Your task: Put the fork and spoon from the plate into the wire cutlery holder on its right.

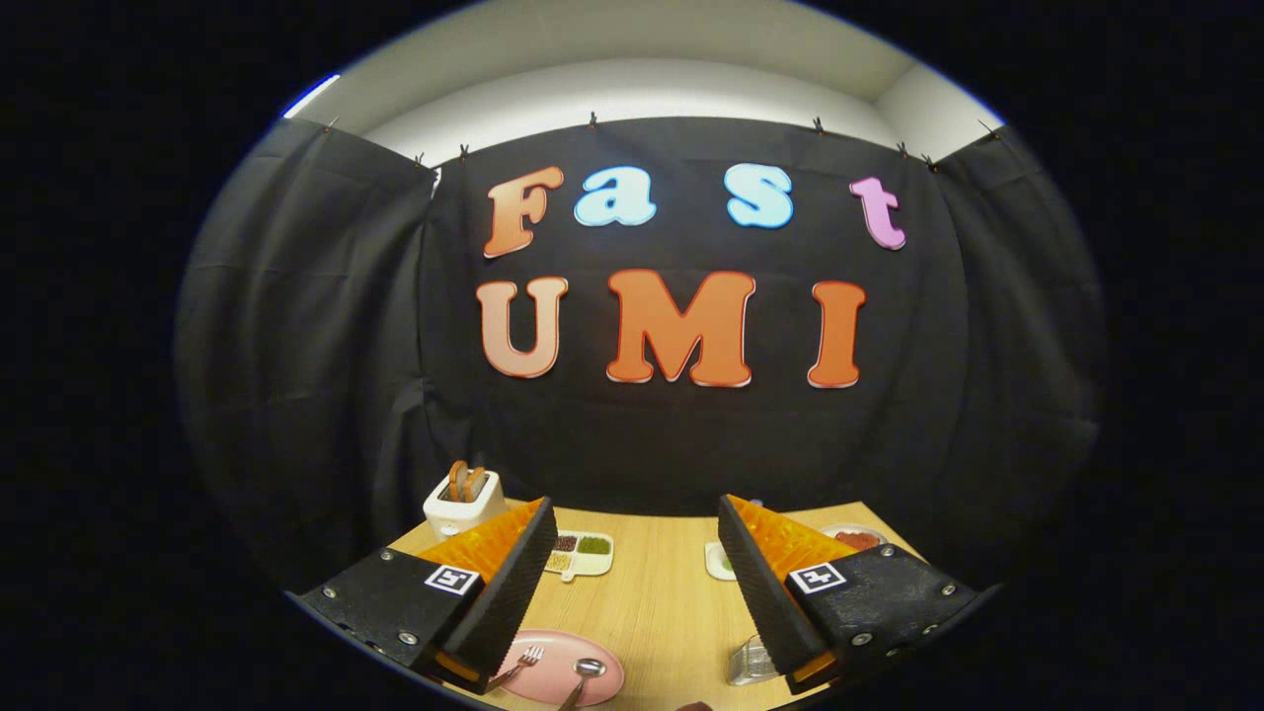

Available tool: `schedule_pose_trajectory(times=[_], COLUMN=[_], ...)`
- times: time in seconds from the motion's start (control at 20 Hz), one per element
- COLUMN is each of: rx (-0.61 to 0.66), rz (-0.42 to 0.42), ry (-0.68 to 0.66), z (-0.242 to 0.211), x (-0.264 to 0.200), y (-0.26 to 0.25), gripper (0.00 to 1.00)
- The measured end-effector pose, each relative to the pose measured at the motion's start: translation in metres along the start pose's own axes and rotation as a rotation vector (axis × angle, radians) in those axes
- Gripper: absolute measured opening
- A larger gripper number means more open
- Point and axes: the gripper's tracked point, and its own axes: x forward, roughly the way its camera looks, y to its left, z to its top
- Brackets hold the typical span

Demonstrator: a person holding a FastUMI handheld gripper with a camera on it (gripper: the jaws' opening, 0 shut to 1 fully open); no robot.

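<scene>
A pink plate (553, 660) lies on the wooden table (657, 602), just below and beside my left finger. On it rest a fork (526, 660) and a spoon (585, 673), heads pointing away from me. Down by my right finger sits the wire cutlery holder (750, 662), partly hidden behind that finger. My gripper (637, 592) hovers above the table with its fingers wide apart and nothing between them.
A white toaster (464, 502) with bread slices stands at the table's back left. A divided white dish of seeds (580, 553) sits beyond the left finger. A small white dish (719, 561) and a plate of red food (857, 538) lie beyond the right finger.
</scene>
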Motion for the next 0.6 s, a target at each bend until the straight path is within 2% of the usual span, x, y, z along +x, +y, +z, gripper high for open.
schedule_pose_trajectory(times=[0.35,0.6], rx=[0.018,-0.055], rz=[0.020,0.068], ry=[0.281,0.499], z=[-0.089,-0.169], x=[0.021,0.024], y=[0.022,0.045], gripper=[0.98,0.95])
